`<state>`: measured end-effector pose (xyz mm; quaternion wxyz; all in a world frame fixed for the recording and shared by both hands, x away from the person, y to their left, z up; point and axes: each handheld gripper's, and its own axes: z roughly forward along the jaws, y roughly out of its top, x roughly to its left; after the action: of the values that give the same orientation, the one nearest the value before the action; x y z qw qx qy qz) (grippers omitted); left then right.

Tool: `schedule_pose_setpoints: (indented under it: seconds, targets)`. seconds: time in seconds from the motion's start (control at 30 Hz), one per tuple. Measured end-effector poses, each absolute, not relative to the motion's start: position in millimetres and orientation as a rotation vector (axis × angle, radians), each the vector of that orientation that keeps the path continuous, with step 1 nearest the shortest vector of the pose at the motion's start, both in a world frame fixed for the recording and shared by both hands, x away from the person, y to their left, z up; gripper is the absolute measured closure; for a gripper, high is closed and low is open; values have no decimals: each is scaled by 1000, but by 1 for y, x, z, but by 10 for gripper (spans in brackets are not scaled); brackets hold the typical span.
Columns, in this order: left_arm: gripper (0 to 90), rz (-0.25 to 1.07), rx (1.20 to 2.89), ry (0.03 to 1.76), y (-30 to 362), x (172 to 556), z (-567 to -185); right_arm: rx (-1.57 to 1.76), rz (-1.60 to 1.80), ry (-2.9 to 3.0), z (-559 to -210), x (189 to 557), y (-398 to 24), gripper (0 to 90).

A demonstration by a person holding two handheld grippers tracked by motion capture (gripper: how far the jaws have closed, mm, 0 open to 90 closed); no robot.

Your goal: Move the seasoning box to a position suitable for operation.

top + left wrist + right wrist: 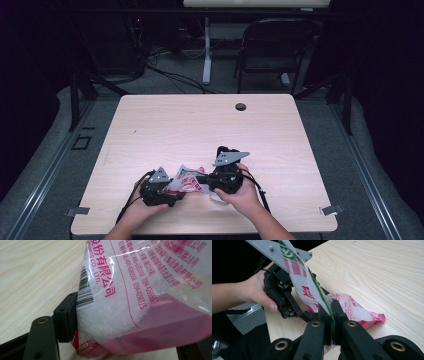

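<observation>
A clear plastic bag (187, 182) with pink and red print and white grains inside lies near the table's front edge, between my two grippers. My right gripper (204, 180) reaches in from the right. In the right gripper view its jaws (332, 315) are shut on the bag's flat printed edge (312, 290), which rises from them. My left gripper (176, 192) comes from the left. In the left gripper view the bulging bag (130, 290) sits between its wide jaws, its barcode side resting against one black fingertip (66, 315). The other jaw is mostly hidden under the bag.
The light wooden table (200, 125) has a round cable hole (240, 106) near its far edge. A dark chair (272, 50) and a white desk leg (206, 55) stand beyond it. A hand (254, 290) grips the left gripper's body.
</observation>
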<state>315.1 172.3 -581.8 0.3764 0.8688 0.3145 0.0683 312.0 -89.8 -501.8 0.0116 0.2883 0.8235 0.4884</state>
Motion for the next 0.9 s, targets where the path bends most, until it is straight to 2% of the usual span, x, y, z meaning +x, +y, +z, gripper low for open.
schedule_pose_setpoints:
  seconds: [0.27, 0.47, 0.6, 0.9]
  targets:
    - [343, 165, 2207, 810, 173, 317, -583, 927, 1560, 2541, -500, 317, -88, 900]
    - [390, 149, 2187, 823, 173, 315, -581, 912, 1590, 2533, -492, 322, -82, 900]
    - [388, 90, 2148, 818, 176, 316, -580, 841, 1592, 2555, -485, 320, -80, 900]
    - [338, 75, 2147, 793, 173, 315, -581, 789, 1614, 2565, -481, 312, -80, 900]
